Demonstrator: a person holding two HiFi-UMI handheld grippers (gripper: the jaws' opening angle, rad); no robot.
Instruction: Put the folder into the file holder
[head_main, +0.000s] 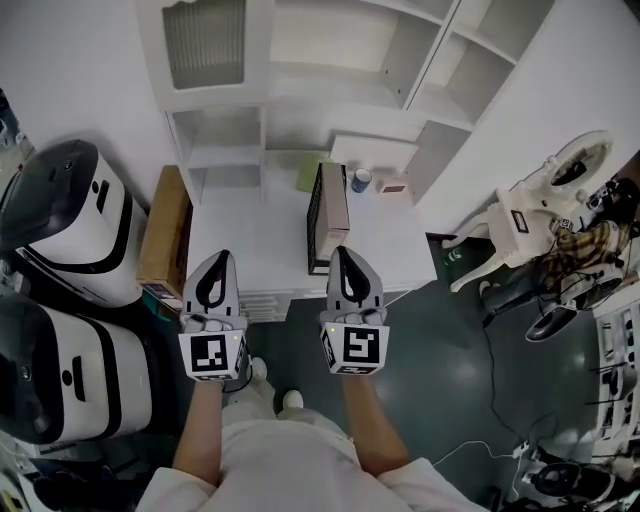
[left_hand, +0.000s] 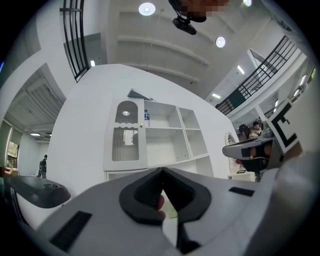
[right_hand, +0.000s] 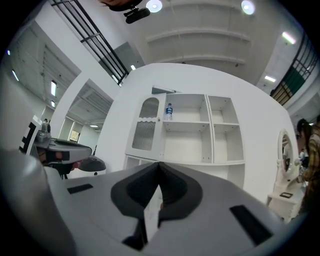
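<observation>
1. The white shelf unit (head_main: 330, 60) rises behind the worktop's back edge.
2. The white worktop (head_main: 250, 240) carries the job. A cup (head_main: 361, 180) stands near its back edge.
3. The dark mesh file holder (head_main: 315, 220) stands about mid-worktop, running from near the front edge towards the back.
4. The folder (head_main: 335, 205), a pale flat panel, appears to stand upright inside the file holder, against its right side.
5. The left gripper (head_main: 222, 258) and right gripper (head_main: 341, 255) are held side by side just short of the front edge. Both are clenched with nothing between the jaws.
6. Judged from this, the placing looks done. The only next move would be a nudge if the folder leans, and I cannot tell that here.
</observation>
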